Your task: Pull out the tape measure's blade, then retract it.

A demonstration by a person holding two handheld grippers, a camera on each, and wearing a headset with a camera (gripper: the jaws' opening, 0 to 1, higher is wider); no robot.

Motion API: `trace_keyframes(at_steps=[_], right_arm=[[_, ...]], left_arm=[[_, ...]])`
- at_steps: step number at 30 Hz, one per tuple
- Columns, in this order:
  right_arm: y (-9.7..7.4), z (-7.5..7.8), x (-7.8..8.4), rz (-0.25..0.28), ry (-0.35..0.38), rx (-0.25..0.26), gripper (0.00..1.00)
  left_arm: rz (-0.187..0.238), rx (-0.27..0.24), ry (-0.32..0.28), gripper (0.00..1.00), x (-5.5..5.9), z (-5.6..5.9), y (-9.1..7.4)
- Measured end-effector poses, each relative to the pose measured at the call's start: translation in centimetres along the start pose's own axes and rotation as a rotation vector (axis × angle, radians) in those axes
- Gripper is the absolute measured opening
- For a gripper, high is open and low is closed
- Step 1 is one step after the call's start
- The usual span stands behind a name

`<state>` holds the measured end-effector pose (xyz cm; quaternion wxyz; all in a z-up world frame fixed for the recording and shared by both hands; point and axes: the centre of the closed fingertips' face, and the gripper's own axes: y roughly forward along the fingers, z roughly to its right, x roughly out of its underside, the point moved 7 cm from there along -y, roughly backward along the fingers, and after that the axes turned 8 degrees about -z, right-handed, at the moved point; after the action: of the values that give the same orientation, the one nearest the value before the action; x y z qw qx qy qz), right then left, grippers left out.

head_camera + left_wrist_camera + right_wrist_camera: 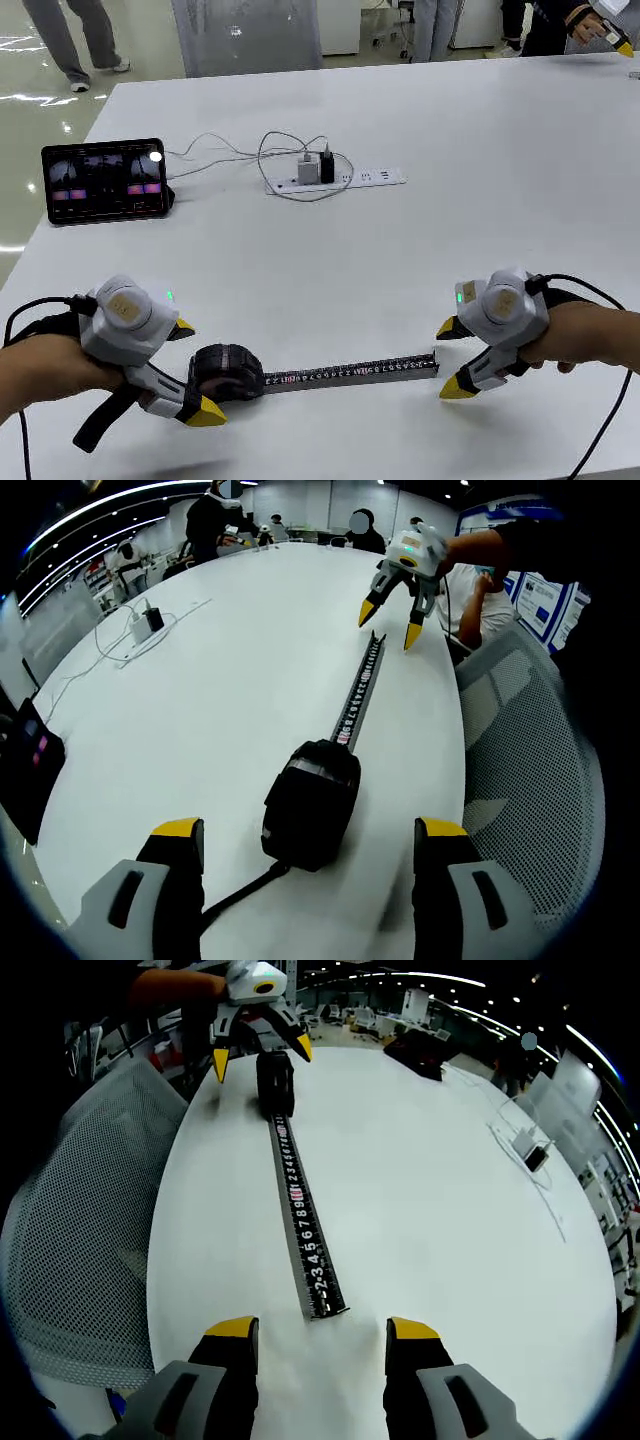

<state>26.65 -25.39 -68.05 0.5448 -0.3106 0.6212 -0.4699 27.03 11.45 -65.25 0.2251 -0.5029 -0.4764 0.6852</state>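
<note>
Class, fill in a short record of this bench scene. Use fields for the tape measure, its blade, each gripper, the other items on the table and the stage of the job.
tape measure: black case, resting on the white table
blade: pulled out, lying flat on the table
left gripper: open, jaws either side of the case with gaps showing
right gripper: open, the blade's end just in front of its jaws, not gripped
other items: tablet, power strip, cables
stage: blade out, not yet retracted
</note>
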Motion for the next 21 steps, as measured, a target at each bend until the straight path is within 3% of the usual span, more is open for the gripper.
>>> trace_keyframes(at_steps=[3, 4, 6, 9, 12, 15, 17, 21], right_arm=[[-0.3, 0.1, 0.6, 0.023, 0.062, 0.016, 0.53], [-0.4, 0.0, 0.7, 0.029, 0.074, 0.013, 0.54], [-0.5, 0.0, 1.1, 0.046, 0.106, 0.025, 0.56], [-0.8, -0.1, 1.5, 0.07, 0.149, 0.044, 0.62], [-1.1, -0.2, 1.9, 0.098, 0.185, 0.069, 0.65], [-1.6, -0.3, 2.3, 0.144, 0.246, 0.098, 0.69], [-1.7, -0.4, 2.6, 0.171, 0.274, 0.114, 0.71], [-2.1, -0.6, 3.3, 0.225, 0.338, 0.146, 0.75]], left_arm=[[0.065, -0.026, -0.068, 0.94, 0.1, 0.2, -0.2], [0.063, -0.035, -0.081, 0.99, 0.3, 0.2, -0.4], [0.09, -0.047, -0.082, 0.99, 0.5, 0.2, -0.6], [0.097, -0.079, -0.1, 0.99, 1.1, 0.2, -0.8], [0.149, -0.105, -0.146, 0.99, 1.5, 0.2, -1.2], [0.22, -0.177, -0.224, 0.99, 1.9, -0.4, -2.1], [0.242, -0.175, -0.276, 0.99, 2.2, -0.3, -2.4], [0.274, -0.245, -0.286, 0.99, 3.4, -0.6, -3.1]])
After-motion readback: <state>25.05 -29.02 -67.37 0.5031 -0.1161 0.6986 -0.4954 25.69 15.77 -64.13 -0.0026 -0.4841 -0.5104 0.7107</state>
